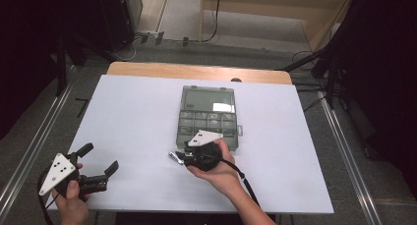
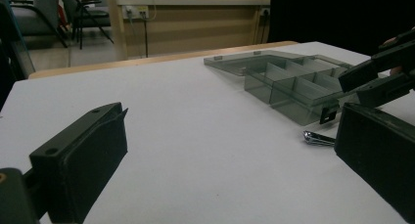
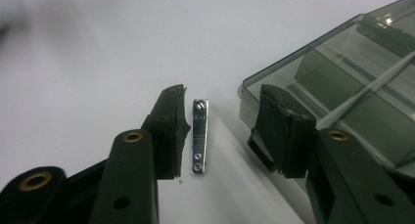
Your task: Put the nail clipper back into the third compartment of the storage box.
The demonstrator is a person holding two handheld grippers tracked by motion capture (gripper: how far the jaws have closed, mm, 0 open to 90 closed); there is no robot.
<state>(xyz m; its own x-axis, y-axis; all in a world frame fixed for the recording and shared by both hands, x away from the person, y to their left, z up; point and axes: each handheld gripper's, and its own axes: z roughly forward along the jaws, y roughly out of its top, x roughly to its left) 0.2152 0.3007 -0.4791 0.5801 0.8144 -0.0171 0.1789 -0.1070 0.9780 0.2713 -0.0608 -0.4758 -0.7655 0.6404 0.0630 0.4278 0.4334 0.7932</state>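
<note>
Two hand-held grippers, both open and empty: the right gripper (image 3: 220, 131) straddles a small metal nail clipper (image 3: 199, 136) lying flat just beside the open compartment box (image 3: 342, 82), likely light, stiff, slippery, best pinched across its long edges, while the left gripper (image 1: 98, 163) hovers well apart.

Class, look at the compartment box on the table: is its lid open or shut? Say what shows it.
Open. In the left gripper view the lid lies flat on the table behind the compartment box, whose dividers stand uncovered.

The high view looks down and forward over the whole white table (image 1: 147, 117). Both gripper views sit low near it, sharing the compartment box (image 2: 293, 87) and the metal clip (image 3: 199, 136).
</note>
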